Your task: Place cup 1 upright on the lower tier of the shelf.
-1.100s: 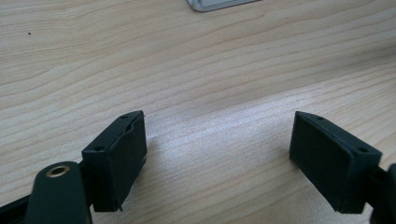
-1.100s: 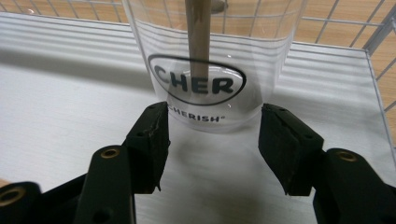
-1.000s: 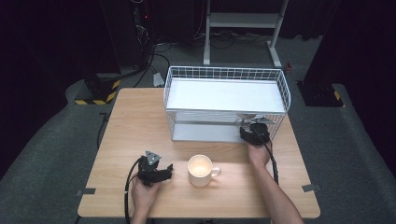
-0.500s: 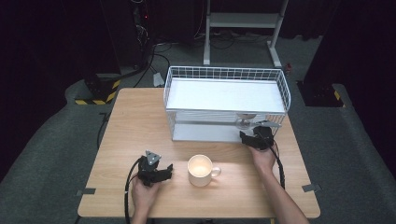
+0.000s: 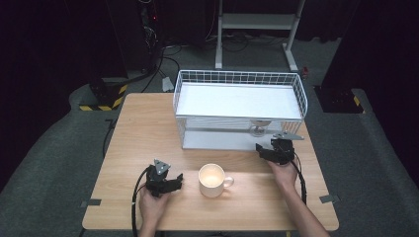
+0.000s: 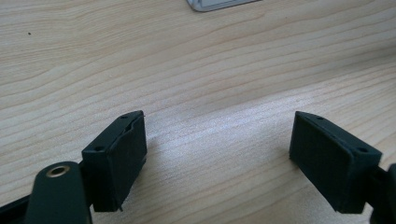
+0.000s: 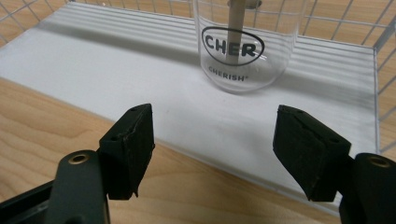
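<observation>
Nearest to us in the high view, at the lower left of the frame, our left gripper (image 5: 174, 181) rests low over the wooden bench (image 5: 138, 133). In the left gripper view its fingers (image 6: 116, 158) stand apart, released, with bare wood grain between them.

Just right of it, at the lower middle of the high view, a cream mug (image 5: 212, 180) stands upright on the bench with its handle towards the right of the frame. It touches neither gripper.

Farther up and to the right, our right gripper (image 5: 267, 150) sits at the front right corner of the white wire rack (image 5: 237, 79). Its jaws have just been opening, and in the right gripper view the fingers (image 7: 128, 149) are spread and released, with nothing between them. They hang over the front edge of the rack's white lower shelf (image 7: 116, 74).

Beyond those fingers, at the upper middle of the right gripper view, a clear glass (image 7: 243, 44) stands upright on that white shelf, apart from the fingers. It bears a black oval mark and the word CHERISH. In the high view the glass (image 5: 259, 128) shows under the rack's upper tray, near the right end.

At the top of the high view a white stand (image 5: 257, 22) rises on the dark floor behind the bench.
</observation>
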Available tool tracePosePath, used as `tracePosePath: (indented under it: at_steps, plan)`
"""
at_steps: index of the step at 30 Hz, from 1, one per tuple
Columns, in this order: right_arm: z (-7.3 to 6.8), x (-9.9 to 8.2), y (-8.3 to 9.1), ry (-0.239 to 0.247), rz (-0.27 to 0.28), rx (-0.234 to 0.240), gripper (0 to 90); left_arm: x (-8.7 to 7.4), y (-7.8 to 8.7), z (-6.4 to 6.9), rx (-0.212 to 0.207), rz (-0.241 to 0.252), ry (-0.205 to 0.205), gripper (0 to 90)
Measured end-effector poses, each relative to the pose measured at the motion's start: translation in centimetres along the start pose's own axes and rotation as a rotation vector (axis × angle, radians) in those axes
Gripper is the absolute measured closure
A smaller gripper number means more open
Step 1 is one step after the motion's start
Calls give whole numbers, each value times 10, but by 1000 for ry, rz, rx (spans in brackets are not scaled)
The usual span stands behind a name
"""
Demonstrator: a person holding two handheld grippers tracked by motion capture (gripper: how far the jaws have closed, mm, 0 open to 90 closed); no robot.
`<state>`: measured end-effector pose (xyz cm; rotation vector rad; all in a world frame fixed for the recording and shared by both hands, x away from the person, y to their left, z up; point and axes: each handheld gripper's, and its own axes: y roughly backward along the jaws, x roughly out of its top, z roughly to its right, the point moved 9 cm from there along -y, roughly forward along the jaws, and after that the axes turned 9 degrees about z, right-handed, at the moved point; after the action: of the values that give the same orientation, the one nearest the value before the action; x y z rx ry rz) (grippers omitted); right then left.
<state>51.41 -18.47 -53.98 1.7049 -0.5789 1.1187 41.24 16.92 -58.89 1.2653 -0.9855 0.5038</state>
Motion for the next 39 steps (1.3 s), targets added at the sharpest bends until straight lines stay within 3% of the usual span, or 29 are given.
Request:
tracePosePath:
  at_steps: [7,9,19,22,30,33,39]
  plan:
    - [-3,1,13,13,31,32,296,0,0,0,0,0,0,194]
    - [-4,-1,16,-3,23,38,297,0,0,0,0,0,0,194]
    - [-6,-5,37,15,37,64,296,0,0,0,3,2,1,195]
    - [-4,-6,43,29,50,66,296,0,0,0,3,1,1,195]
    - [3,-12,59,-7,63,67,294,0,0,0,3,2,1,195]
    - [3,-14,63,8,75,67,296,0,0,0,3,2,3,195]
    - [3,-31,69,20,44,56,296,0,0,0,2,1,1,195]
